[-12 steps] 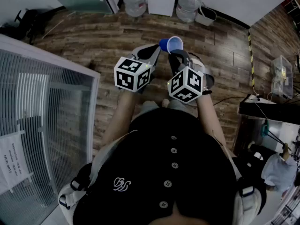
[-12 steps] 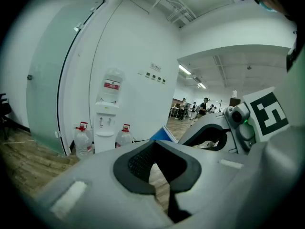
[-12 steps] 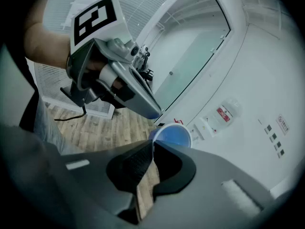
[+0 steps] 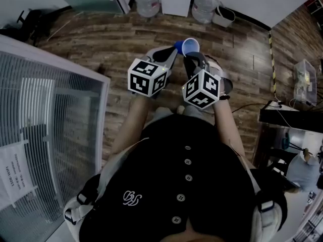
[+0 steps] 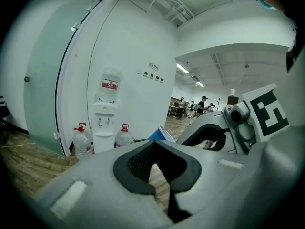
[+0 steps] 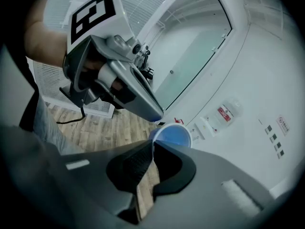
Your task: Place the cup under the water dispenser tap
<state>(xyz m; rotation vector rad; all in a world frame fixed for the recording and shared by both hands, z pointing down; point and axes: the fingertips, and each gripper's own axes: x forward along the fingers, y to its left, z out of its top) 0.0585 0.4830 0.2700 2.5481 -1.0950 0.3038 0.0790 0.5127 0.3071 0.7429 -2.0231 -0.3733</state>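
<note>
A blue cup [image 4: 189,47] with a white rim is held out in front of the person, above the wooden floor. My right gripper [image 4: 192,57] is shut on the cup's rim [image 6: 172,135], one pad inside and one outside. My left gripper [image 4: 173,52] looks shut, with its tips right beside the cup's blue wall [image 5: 159,134]. I cannot tell whether it pinches the cup. The white water dispenser [image 4: 175,0] stands against the far wall. The left gripper view shows the bottle on top of the water dispenser [image 5: 106,113].
Two large water bottles [image 4: 147,0] [image 4: 203,5] stand on either side of the dispenser, with a small bin [image 4: 224,16] to their right. A white grille unit [image 4: 40,135] fills the left. A dark desk [image 4: 290,117] sits at the right edge. Several people stand far off down the hall.
The whole head view has drifted slightly right. Both grippers and the cup keep the same pose relative to each other.
</note>
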